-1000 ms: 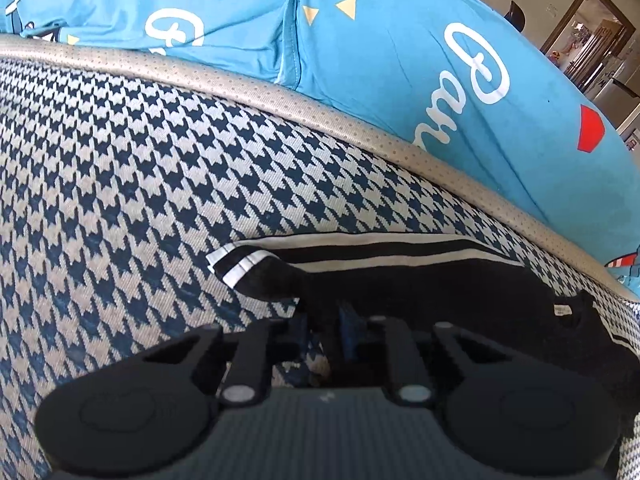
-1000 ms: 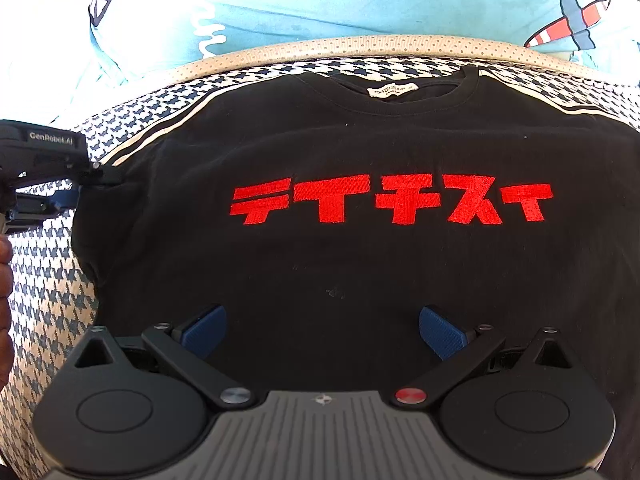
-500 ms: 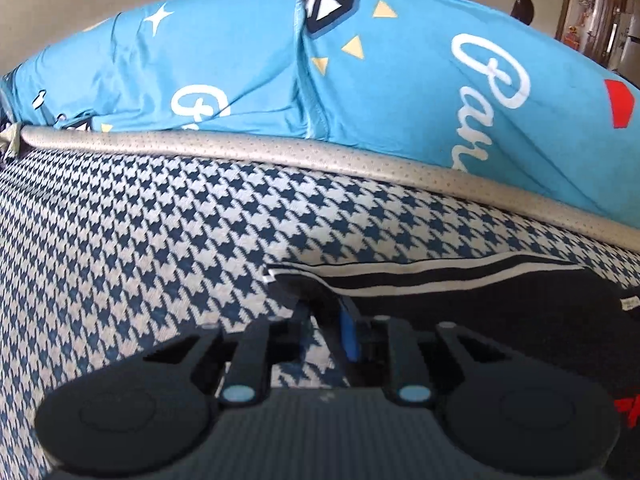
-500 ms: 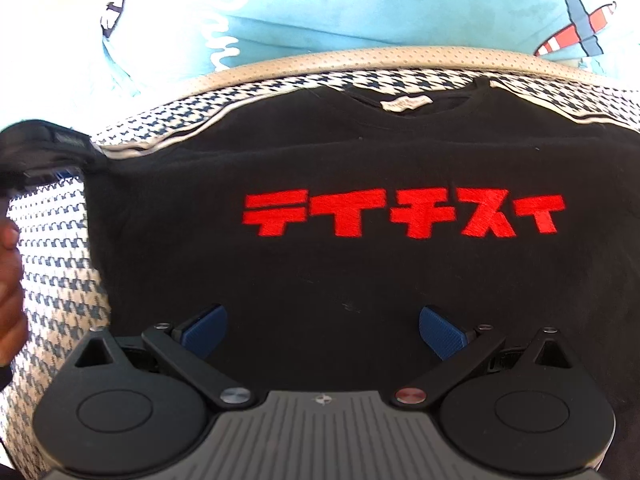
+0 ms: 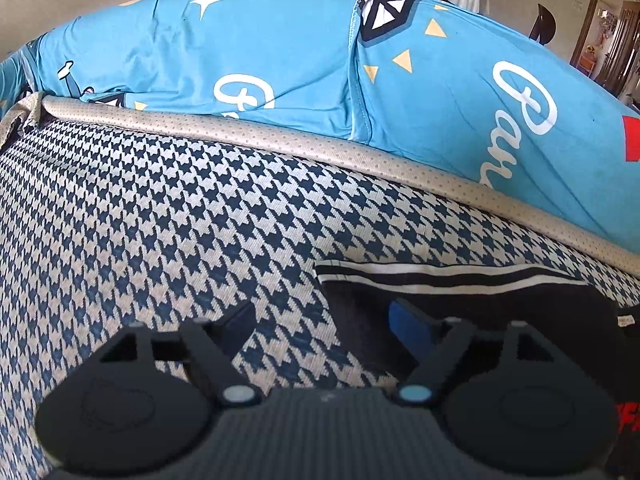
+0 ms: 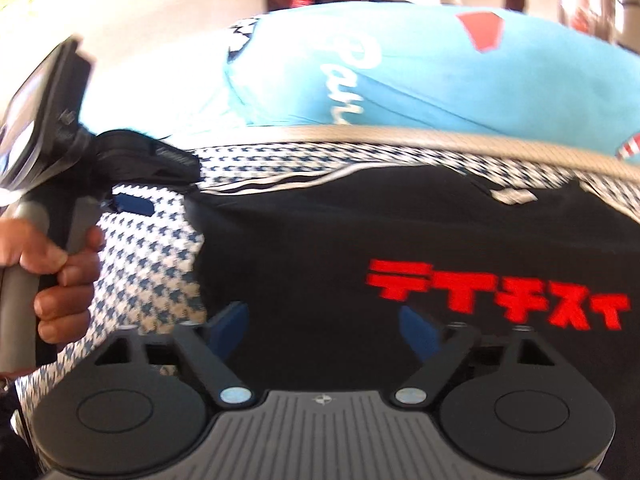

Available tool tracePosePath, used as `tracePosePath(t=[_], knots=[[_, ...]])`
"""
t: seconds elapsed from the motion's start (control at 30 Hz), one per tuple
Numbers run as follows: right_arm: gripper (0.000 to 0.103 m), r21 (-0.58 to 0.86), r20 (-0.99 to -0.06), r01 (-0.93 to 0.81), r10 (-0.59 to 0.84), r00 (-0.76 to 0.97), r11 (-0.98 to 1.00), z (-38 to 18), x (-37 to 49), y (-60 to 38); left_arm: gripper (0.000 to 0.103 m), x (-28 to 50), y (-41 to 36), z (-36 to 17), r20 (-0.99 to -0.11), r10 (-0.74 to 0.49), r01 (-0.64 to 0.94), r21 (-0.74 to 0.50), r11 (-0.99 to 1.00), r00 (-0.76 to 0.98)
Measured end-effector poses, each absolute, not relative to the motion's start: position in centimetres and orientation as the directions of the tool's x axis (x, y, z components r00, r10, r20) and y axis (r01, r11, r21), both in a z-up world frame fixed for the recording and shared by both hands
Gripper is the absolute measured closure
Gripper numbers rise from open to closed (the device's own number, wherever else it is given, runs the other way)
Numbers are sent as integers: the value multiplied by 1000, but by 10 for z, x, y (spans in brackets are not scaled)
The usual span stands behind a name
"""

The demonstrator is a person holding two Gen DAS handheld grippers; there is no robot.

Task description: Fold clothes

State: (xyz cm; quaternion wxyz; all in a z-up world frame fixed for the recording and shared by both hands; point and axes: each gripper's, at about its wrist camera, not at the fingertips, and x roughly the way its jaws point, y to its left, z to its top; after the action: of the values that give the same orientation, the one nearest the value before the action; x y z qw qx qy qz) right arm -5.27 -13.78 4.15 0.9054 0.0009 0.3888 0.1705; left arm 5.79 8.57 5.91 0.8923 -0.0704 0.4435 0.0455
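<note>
A black T-shirt (image 6: pixel 320 248) with red characters (image 6: pixel 496 296) lies flat on the houndstooth seat (image 5: pixel 160 216). Its white-striped sleeve (image 5: pixel 440 276) shows in the left wrist view. My left gripper (image 5: pixel 324 328) hovers at the sleeve's left edge with its jaws opening; the blue right pad (image 5: pixel 412 328) is over the black cloth and nothing is pinched. In the right wrist view that left gripper (image 6: pixel 160 196) sits at the shirt's left shoulder, with a hand (image 6: pixel 60 280) on its handle. My right gripper (image 6: pixel 324 330) hangs over the shirt's left side, jaws closing, and its pads grip nothing.
Blue cushions (image 5: pixel 280 64) with white script stand behind a beige piped edge (image 5: pixel 280 144) at the back of the seat. Bare houndstooth fabric stretches left of the shirt. A doorway (image 5: pixel 612 24) shows at the far right.
The left gripper, shut on the sleeve edge before, has spread its jaws and let go; the sleeve lies flat. The right gripper swung left toward the shirt's edge, tilted up, and its jaws narrowed.
</note>
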Motion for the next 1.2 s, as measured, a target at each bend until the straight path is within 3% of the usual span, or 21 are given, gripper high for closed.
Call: tracePosePath(t=[0.17, 0.33, 0.73, 0.83, 1.2], knots=[[47, 118, -669, -409, 377, 640, 905, 41, -58, -113, 15, 53, 96, 66, -801, 10, -165, -111, 980, 598], [56, 122, -657, -460, 419, 626, 879, 38, -59, -95, 14, 50, 105, 71, -807, 26, -193, -110, 975, 590], [57, 100, -616, -577, 506, 604, 810, 36, -55, -50, 12, 39, 126, 79, -815, 36, -227, -118, 967, 578], [57, 74, -629, -585, 493, 601, 808, 28, -50, -40, 3, 37, 128, 78, -816, 34, -228, -121, 966, 578], [60, -50, -669, -570, 397, 629, 820, 1, -34, -42, 3, 40, 130, 74, -824, 19, -230, -136, 964, 567]])
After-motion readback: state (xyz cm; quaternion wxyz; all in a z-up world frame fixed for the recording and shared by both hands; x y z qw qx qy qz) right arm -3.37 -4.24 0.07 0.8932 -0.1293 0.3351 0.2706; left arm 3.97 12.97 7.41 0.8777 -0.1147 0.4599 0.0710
